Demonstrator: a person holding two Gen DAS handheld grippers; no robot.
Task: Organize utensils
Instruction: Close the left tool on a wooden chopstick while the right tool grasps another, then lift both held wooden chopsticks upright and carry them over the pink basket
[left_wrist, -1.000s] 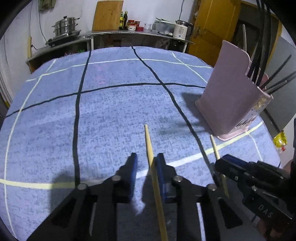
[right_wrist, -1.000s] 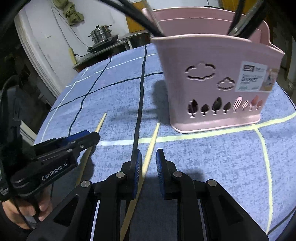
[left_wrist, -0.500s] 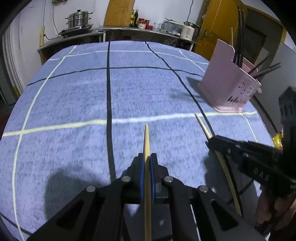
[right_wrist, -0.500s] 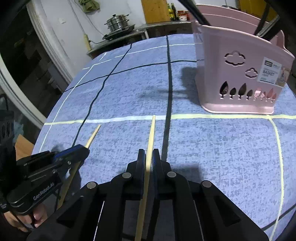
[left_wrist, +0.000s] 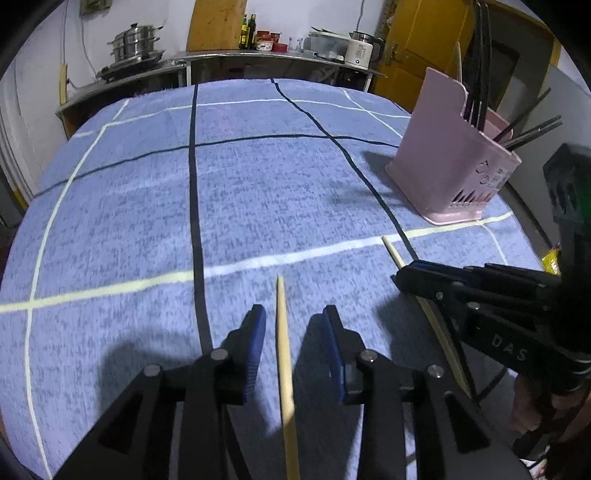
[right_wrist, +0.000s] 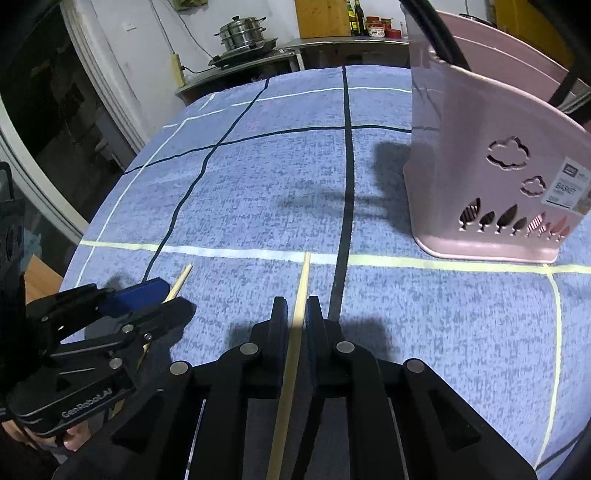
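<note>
Two pale wooden chopsticks lie on the blue checked tablecloth (left_wrist: 258, 177). One chopstick (left_wrist: 282, 332) runs between the blue pads of my left gripper (left_wrist: 293, 314), whose jaws are opening; neither pad touches it. The other chopstick (right_wrist: 303, 273) sits in my right gripper (right_wrist: 297, 302), whose jaws are easing open a little, with the pads still tight against its sides. The left gripper (right_wrist: 166, 295) shows at the lower left of the right wrist view, over its chopstick (right_wrist: 183, 277). The pink utensil basket (right_wrist: 480, 166) stands ahead to the right, holding dark utensils.
In the left wrist view the right gripper (left_wrist: 400, 275) reaches in from the right, with the basket (left_wrist: 443, 166) beyond it. A counter with steel pots (left_wrist: 135, 44), bottles and a kettle runs behind the table. A yellow door (left_wrist: 417, 48) is at the back right.
A second ago both grippers stood open around their chopsticks, then both shut on them. Now the left jaws have spread apart again. Both views have pulled back from the basket.
</note>
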